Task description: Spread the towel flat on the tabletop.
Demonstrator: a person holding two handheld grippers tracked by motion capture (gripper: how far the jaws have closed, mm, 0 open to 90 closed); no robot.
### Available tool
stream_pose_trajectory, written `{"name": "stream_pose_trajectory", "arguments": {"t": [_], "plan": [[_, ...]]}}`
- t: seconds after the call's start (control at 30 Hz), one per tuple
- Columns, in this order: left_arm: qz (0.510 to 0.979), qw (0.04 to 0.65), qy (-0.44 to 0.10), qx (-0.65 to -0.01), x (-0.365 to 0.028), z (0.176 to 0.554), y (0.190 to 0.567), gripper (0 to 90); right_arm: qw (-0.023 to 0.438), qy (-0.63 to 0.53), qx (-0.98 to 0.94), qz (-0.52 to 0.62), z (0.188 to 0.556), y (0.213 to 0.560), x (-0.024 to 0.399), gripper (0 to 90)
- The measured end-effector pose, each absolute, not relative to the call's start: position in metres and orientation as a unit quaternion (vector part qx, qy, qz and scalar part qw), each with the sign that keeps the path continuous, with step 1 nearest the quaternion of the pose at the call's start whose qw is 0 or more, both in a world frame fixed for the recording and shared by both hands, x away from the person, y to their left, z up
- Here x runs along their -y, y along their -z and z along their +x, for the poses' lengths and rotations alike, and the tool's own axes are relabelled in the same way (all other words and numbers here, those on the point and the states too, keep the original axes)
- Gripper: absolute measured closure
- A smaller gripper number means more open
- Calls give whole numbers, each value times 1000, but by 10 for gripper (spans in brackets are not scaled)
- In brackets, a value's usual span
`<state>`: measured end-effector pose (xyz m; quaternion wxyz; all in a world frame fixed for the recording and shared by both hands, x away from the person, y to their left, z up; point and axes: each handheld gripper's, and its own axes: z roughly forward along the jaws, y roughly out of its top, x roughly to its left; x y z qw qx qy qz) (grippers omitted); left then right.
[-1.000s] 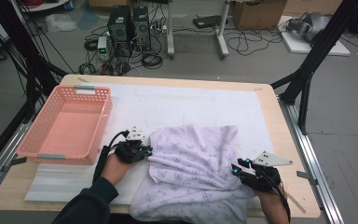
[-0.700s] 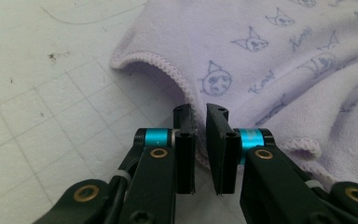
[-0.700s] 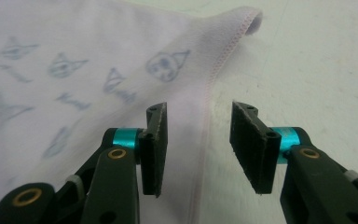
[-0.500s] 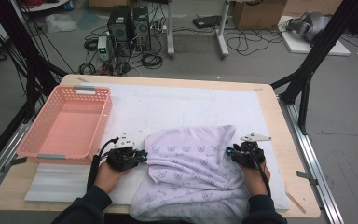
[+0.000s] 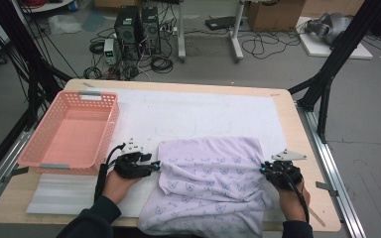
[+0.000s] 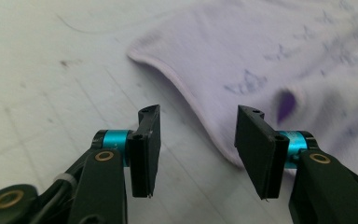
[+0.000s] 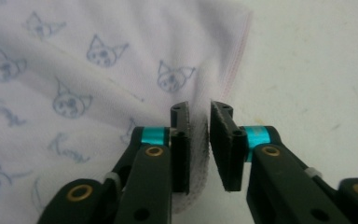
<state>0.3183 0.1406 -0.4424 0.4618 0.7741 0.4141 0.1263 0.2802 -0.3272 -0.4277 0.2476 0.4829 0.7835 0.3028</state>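
A pale lilac cloth [image 5: 208, 183] printed with small cat faces lies folded on the table's near side, its front hanging over the edge. My left gripper [image 5: 156, 166] is at its left edge. In the left gripper view that gripper [image 6: 193, 140] is open; its jaws have just been opening, and the cloth's hem [image 6: 205, 126] lies loose on the mat between them. My right gripper [image 5: 264, 168] is at the cloth's right edge. In the right gripper view its jaws [image 7: 199, 140] have just been opening a little, with a fold of cloth [image 7: 74, 70] still standing in the narrow gap.
A pink plastic basket [image 5: 87, 94] stands at the left of the table. A white foam mat [image 5: 203, 114] covers the tabletop behind the cloth. Black frame struts [image 5: 327, 74] rise at the right, and computers and cables sit on the floor beyond.
The left jaws have opened and let the cloth's left edge drop onto the mat. The right gripper has shifted outward to the right, and the cloth now lies flatter and wider.
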Motion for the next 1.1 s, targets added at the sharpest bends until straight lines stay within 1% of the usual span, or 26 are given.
{"name": "stream_pose_trajectory", "arguments": {"t": [0.03,0.17,0.37,0.43,0.5,0.53,0.57,0.6,0.67,0.7,0.73,0.77,0.87,0.93,1.0,1.03,1.07,1.1], "plan": [[765,473,-133,-416,-142,321,439,505,251,-310,-780,483,280,426,328,742],[758,471,-150,-427,-138,343,428,527,253,-326,-775,479,281,425,328,723],[763,438,-161,-447,-123,377,435,541,252,-337,-777,468,282,426,326,697],[773,420,-157,-449,-115,384,441,545,251,-339,-781,460,283,427,324,684],[789,403,-161,-435,-107,386,446,569,249,-340,-784,456,283,428,323,679],[795,398,-165,-427,-103,385,448,575,247,-342,-783,456,283,428,322,675],[802,390,-183,-413,-99,383,448,570,247,-343,-783,456,283,428,322,674],[808,393,-185,-397,-97,382,448,619,247,-345,-783,455,283,428,323,671],[821,394,-189,-368,-94,380,449,830,246,-346,-783,454,284,428,323,668],[822,389,-197,-368,-92,380,449,858,244,-346,-783,455,283,428,323,668],[820,380,-213,-371,-91,381,448,864,243,-346,-783,456,283,428,323,668],[817,359,-244,-380,-94,383,446,867,243,-348,-783,455,283,428,323,668],[781,358,-257,-443,-114,397,445,867,244,-354,-781,454,282,427,322,669],[764,369,-261,-461,-125,402,444,866,244,-360,-779,453,282,426,320,669],[755,381,-250,-471,-131,403,444,852,242,-365,-778,451,286,426,316,662],[755,379,-249,-473,-132,403,443,821,242,-368,-778,448,289,427,314,652],[751,381,-247,-479,-132,403,443,751,239,-371,-778,448,293,427,311,630],[747,385,-241,-485,-134,403,442,663,239,-374,-778,445,297,427,308,602]]}}
